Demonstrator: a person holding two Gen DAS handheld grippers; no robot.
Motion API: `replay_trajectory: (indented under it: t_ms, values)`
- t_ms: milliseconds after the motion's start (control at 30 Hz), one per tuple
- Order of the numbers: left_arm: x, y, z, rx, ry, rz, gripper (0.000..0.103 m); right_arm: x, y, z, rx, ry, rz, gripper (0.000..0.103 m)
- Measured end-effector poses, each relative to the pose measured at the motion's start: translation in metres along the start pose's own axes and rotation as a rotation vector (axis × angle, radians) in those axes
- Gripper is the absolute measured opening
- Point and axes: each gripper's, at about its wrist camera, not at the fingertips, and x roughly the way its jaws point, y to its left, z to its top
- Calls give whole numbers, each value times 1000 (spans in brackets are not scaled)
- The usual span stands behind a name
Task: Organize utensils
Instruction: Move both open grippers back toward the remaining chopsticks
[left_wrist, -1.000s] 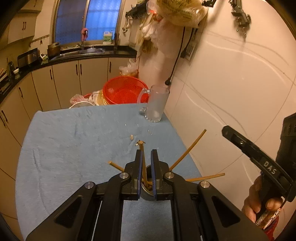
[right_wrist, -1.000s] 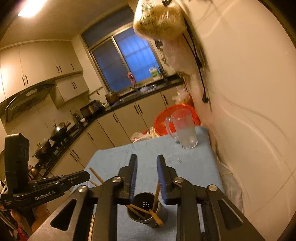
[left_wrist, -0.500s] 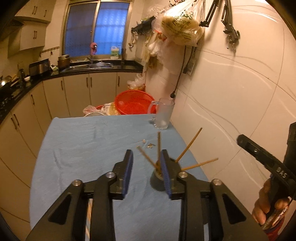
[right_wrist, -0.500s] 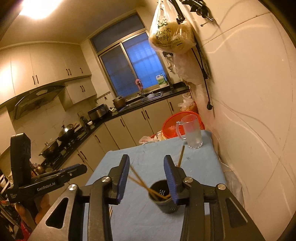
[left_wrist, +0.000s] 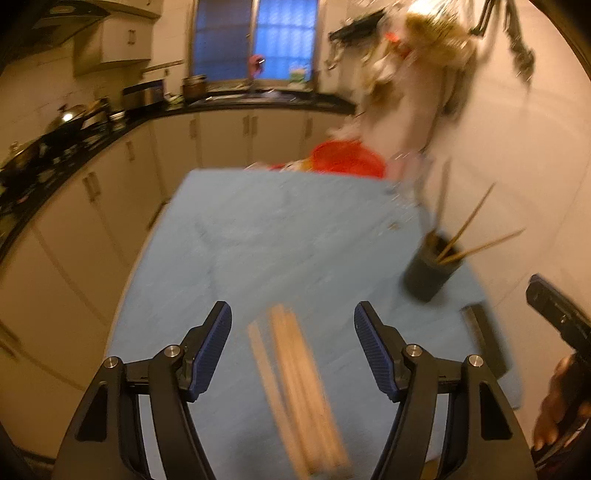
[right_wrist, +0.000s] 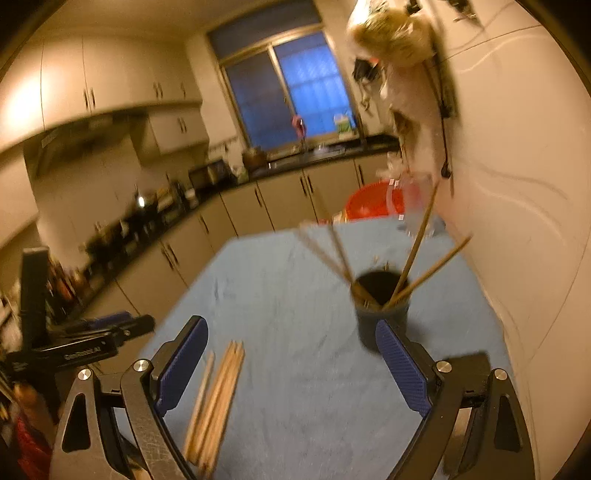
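Loose chopsticks lie lengthwise between left gripper jaws, opening wide, empty; right gripper, also opening, brackets the same bundle off-centre, holder beyond.

Dim amber light, motion blur, fisheye warp

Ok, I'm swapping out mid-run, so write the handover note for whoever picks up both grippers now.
Left gripper: empty, jaws opening, poised over the loose chopsticks.
Right gripper: empty, jaws opening, nothing between the pads.
Dark holder cup stands on the blue cloth near the wall, chopsticks in the cup leaning outward.
Done: several chopsticks are in the cup.
Left: the bundle lying flat on the cloth at the near edge. Pick those up and drop them into the cup.
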Motion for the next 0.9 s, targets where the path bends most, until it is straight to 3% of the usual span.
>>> replay_trajectory:
  t_ms: [100,233,467,900]
  values:
    - [9,21,-35,-23,15,113,68,21,12,-21,-11,55,-15,95]
    - [21,40,-68,-47,56,179,68,39,24,-46,-19,93,-31,95]
    - [37,56,-83,-61,110,169,68,72,31,-73,-34,216,-30,95]
    - [63,52,-72,-47,148,175,68,106,41,-71,-66,268,-21,95]
